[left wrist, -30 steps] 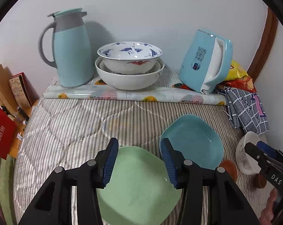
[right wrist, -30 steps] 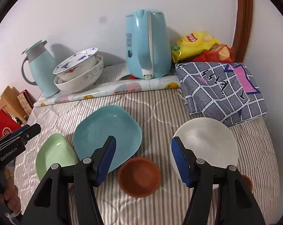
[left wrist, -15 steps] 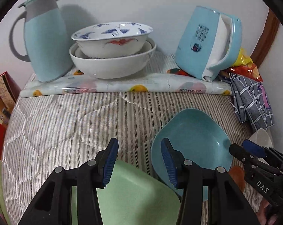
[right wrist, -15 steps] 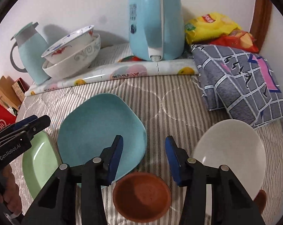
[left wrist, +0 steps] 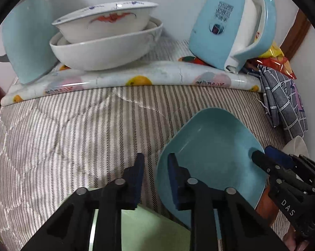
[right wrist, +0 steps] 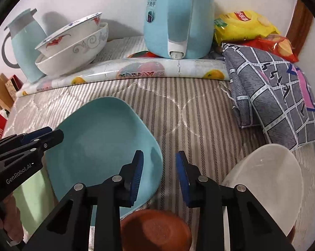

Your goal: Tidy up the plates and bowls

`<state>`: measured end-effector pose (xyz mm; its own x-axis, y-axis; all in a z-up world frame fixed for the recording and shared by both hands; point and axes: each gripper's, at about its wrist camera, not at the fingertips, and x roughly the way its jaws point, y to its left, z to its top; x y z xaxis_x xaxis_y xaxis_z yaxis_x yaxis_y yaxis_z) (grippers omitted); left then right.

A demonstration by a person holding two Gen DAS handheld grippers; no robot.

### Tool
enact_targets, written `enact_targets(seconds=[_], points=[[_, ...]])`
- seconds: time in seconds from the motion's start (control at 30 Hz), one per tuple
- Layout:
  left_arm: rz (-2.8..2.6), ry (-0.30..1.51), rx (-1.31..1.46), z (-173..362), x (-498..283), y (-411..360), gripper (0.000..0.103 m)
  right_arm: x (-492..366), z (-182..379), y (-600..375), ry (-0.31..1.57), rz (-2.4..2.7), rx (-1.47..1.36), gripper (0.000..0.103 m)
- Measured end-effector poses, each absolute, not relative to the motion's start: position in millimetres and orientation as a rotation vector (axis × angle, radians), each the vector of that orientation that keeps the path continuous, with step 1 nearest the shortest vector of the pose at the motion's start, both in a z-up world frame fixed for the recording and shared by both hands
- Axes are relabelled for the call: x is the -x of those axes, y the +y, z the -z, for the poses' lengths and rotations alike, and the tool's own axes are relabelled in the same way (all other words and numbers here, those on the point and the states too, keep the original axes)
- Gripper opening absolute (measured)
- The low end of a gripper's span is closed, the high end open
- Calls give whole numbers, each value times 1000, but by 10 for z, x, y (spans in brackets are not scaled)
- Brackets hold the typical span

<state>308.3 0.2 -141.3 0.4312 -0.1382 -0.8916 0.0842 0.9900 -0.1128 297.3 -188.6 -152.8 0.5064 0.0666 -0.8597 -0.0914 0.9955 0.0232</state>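
A teal squarish plate [left wrist: 216,152] lies on the striped quilt; it also shows in the right wrist view [right wrist: 99,144]. My left gripper [left wrist: 155,167] is open, its jaws astride the plate's left rim. My right gripper [right wrist: 159,167] is open, its jaws astride the plate's right rim. A green plate [left wrist: 149,230] lies under the left gripper and shows in the right wrist view [right wrist: 32,192]. A brown bowl [right wrist: 157,230] and a white plate [right wrist: 268,184] lie near the right gripper. Two stacked white bowls [left wrist: 107,39] stand at the back.
A blue kettle [right wrist: 174,14] and a blue jug [left wrist: 26,41] stand at the back on a fruit-print mat [left wrist: 157,75]. A folded grey cloth [right wrist: 274,96] and snack bags [right wrist: 245,23] lie at the right. Boxes [right wrist: 0,96] sit off the left edge.
Both grippers have moved forward and lower to the teal plate's opposite rims. Both sets of jaws have narrowed but stay open.
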Motion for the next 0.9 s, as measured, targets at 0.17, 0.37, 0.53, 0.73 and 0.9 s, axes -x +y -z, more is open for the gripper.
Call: enact_targets(seconds=[0.17, 0.37, 0.53, 0.73, 0.9], points=[[149, 1123, 53, 1470, -3102, -28, 12, -3009, 1528, -1910, 1037, -87, 40, 22], [162, 1116, 60, 1473, -3105, -31, 10, -2997, 1490, -1843, 1029, -93, 91, 16], [168, 1116, 74, 1477, -3109, -8, 10, -3039, 1544, -1791, 1056, -106, 112, 15], [178, 1098, 74, 1474, -3084, 2, 9, -3029, 1577, -1780, 1037, -100, 131, 8], [184, 1055, 93, 1333, -3042, 27, 9, -2999, 1465, -1838, 998, -95, 98, 7]])
